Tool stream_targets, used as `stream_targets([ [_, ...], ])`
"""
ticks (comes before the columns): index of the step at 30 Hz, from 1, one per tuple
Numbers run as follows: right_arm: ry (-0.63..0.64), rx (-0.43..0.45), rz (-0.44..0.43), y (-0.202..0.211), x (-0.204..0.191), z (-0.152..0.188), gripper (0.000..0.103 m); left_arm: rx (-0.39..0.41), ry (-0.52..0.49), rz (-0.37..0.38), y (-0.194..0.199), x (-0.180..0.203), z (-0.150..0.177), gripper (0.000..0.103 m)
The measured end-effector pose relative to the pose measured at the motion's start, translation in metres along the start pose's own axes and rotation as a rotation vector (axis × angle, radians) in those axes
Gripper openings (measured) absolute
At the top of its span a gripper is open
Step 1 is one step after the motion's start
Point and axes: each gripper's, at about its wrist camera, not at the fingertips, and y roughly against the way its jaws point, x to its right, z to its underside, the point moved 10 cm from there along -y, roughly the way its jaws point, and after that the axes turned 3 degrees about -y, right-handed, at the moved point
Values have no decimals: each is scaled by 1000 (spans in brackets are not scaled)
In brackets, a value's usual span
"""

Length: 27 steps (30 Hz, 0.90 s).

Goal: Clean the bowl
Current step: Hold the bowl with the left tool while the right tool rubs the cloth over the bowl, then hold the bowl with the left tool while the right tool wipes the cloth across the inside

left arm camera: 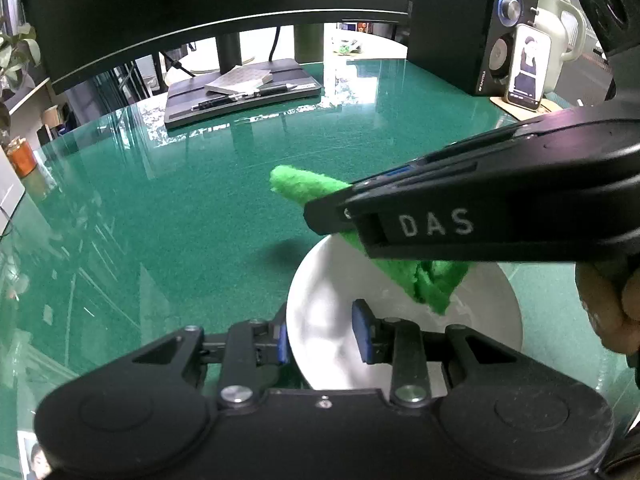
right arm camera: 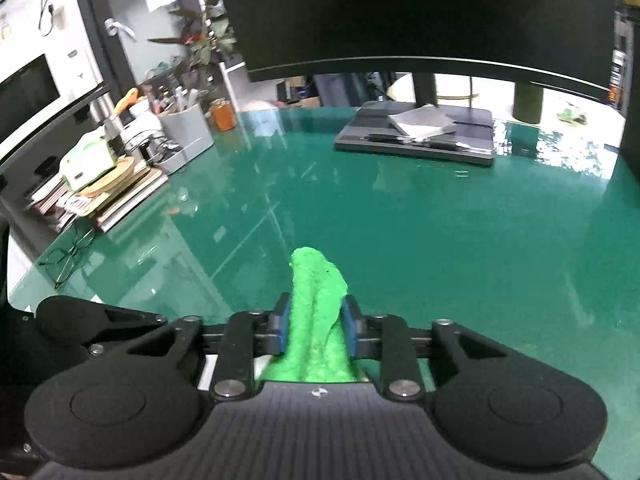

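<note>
A green glass-covered tabletop (right arm camera: 420,232) fills both views, with a dark monitor (right arm camera: 420,12) standing at its far edge. Under the monitor lies a grey tray (right arm camera: 416,140) carrying a notebook (right arm camera: 422,120) and a pen (right arm camera: 412,140). In the left wrist view a speaker (left arm camera: 472,28) stands at the far right of the tabletop, with a phone (left arm camera: 527,66) propped against it and a pale kettle (left arm camera: 556,36) behind. In the right wrist view a stack of books (right arm camera: 100,196) and a grey bin (right arm camera: 186,136) sit at the far left, and a pair of glasses (right arm camera: 68,258) lies near the tabletop's left edge. The white bowl (left arm camera: 340,316) rests on the tabletop close in front of the left gripper (left arm camera: 322,336), whose blue-padded fingers (left arm camera: 362,336) straddle its near rim, one inside and one outside; whether the pads are pressing on the rim cannot be told. The right gripper (right arm camera: 314,328) reaches in from the right above the bowl, its fingers (right arm camera: 349,328) clamped shut on a bright green cloth (right arm camera: 316,312). One end of the cloth sticks out past the fingertips over the tabletop, and the other end hangs down into the bowl just beside the left gripper's inner finger. A hand (left arm camera: 612,304) shows at the right edge of the left wrist view, gripping the right gripper's handle.
</note>
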Motion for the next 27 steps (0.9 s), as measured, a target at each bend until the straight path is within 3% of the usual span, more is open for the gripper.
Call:
stream_targets([
  [6, 47, 17, -4, 0, -18, 2, 13, 0, -2, -2, 1, -1, 0, 32],
  [12, -33, 42, 43, 9, 9, 2, 13, 1, 1, -4, 1, -1, 1, 33],
  [27, -151, 57, 1, 13, 20, 7, 13, 2, -9, -12, 3, 3, 1, 36],
])
